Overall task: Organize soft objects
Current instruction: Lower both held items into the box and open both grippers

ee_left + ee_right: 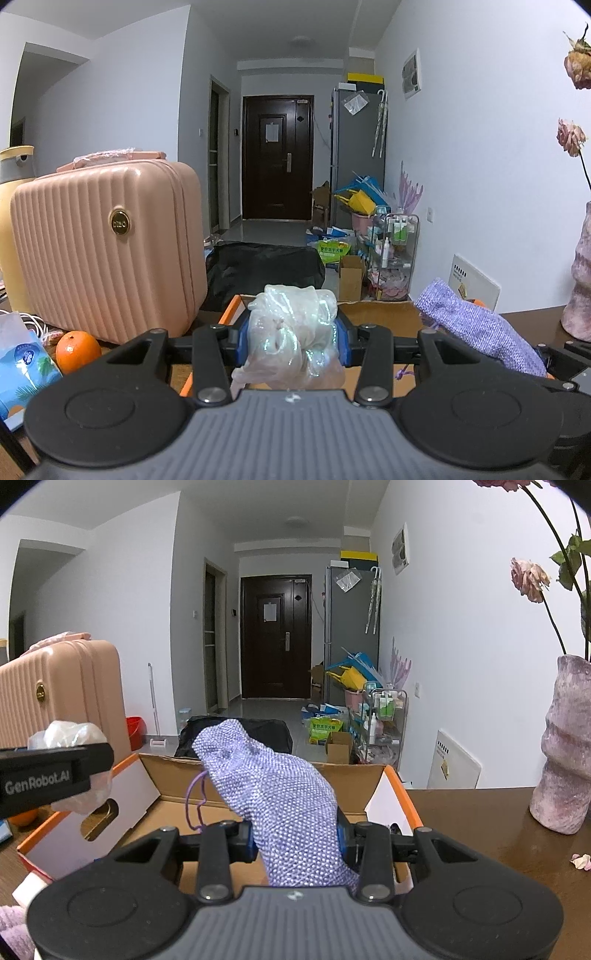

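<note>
Left gripper (pixel 293 341) jaws pinching iridescent scrunchie (pixel 291 328), right gripper (pixel 297 840) jaws pinching purple pouch (pixel 273 790), above cardboard box (pixel 354 771).

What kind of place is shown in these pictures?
Most likely a lived-in apartment, seen from a table toward the entrance hall. A dark front door, a grey fridge, a pink suitcase and a vase of wilted roses suggest a home.

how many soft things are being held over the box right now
2. A crumpled iridescent bag sits in the left tool; a purple pouch in the right tool, both above the cardboard box.
</note>
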Action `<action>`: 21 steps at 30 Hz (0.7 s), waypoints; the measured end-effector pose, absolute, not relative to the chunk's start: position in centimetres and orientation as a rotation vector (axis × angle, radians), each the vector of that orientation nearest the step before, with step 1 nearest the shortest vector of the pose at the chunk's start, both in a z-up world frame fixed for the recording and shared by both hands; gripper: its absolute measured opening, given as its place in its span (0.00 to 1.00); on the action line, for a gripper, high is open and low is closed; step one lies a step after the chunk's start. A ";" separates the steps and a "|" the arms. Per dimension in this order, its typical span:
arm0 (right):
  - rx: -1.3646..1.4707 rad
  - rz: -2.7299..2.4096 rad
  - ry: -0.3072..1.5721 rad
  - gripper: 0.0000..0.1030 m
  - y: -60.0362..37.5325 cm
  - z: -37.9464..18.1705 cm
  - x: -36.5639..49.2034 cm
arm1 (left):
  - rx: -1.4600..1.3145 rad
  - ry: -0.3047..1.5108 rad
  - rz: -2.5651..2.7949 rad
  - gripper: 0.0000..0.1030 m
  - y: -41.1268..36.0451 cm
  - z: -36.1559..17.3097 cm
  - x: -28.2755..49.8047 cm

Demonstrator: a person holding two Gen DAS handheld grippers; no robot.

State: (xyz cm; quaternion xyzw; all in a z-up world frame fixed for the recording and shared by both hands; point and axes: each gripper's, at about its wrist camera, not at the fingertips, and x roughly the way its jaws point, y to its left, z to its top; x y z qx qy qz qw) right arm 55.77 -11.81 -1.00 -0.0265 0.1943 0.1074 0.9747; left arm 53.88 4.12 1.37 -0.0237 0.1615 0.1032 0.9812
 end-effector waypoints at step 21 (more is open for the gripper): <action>-0.007 0.148 0.412 1.00 -13.3 -1.0 56.9 | -0.156 0.381 0.278 1.00 6.9 1.1 54.6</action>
